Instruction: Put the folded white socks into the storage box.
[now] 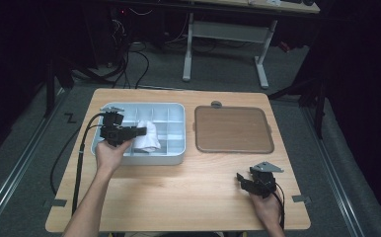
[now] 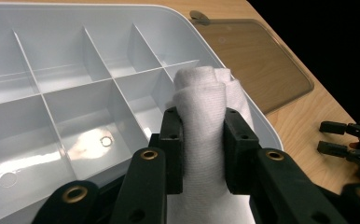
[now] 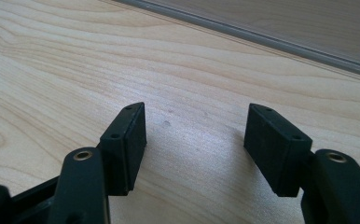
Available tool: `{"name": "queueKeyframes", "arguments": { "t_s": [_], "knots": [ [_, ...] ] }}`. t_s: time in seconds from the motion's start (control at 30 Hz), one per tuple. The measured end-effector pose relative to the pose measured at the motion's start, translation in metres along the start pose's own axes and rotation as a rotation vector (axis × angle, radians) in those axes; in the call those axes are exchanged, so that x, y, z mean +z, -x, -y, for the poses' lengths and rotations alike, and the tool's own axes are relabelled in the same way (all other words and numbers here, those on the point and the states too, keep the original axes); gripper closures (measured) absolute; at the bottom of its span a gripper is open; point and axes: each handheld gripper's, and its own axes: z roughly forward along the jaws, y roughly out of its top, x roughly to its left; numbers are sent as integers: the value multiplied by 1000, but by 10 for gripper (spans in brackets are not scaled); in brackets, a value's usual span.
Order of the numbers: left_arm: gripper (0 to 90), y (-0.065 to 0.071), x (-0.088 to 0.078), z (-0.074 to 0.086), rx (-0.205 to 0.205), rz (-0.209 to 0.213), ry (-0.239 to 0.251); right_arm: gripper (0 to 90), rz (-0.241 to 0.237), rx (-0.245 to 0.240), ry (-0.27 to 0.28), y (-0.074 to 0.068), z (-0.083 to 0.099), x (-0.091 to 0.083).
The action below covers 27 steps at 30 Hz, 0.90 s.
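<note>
A rolled white cloth (image 2: 205, 116) is pinched between the black jaws of my left gripper (image 2: 202, 140), which is shut on it. In the high view the same cloth (image 1: 147, 136) hangs over the middle of the pale divided box (image 1: 177, 108), with the left gripper (image 1: 140, 131) reaching in from the box's left side. The box's compartments (image 2: 75, 93) look bare. My right gripper (image 3: 194, 135) stands open just above bare wood, nothing between its jaws. It rests near the table's front right (image 1: 243, 180), far from the box.
A flat brown-tinted lid (image 1: 233, 129) lies to the right of the box, its edge also visible in the right gripper view (image 3: 243, 28). The wooden table (image 1: 178, 192) has open surface in front. Cables trail off the table's left side.
</note>
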Motion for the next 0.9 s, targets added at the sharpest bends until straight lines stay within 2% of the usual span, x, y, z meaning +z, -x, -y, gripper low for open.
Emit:
{"name": "queueKeyframes", "arguments": {
  "t_s": [0.2, 0.37, 0.53, 0.7, 0.9],
  "knots": [
    [730, -7, 8, 6, 33, -45, -22, 396, 1, 0, 0, 0, 0, 0],
    [730, -14, 10, 7, 26, -61, -30, 396, 0, 0, 0, 0, 0, 0],
    [730, -23, 11, 11, 48, -97, -35, 396, 1, 0, 0, 0, 0, 0],
    [730, -28, 11, 16, 101, -131, -37, 396, 1, 0, 0, 0, 0, 0],
    [730, -28, 14, 25, 200, -159, -34, 396, 1, 1, 0, 0, 0, 0]
  ]
}}
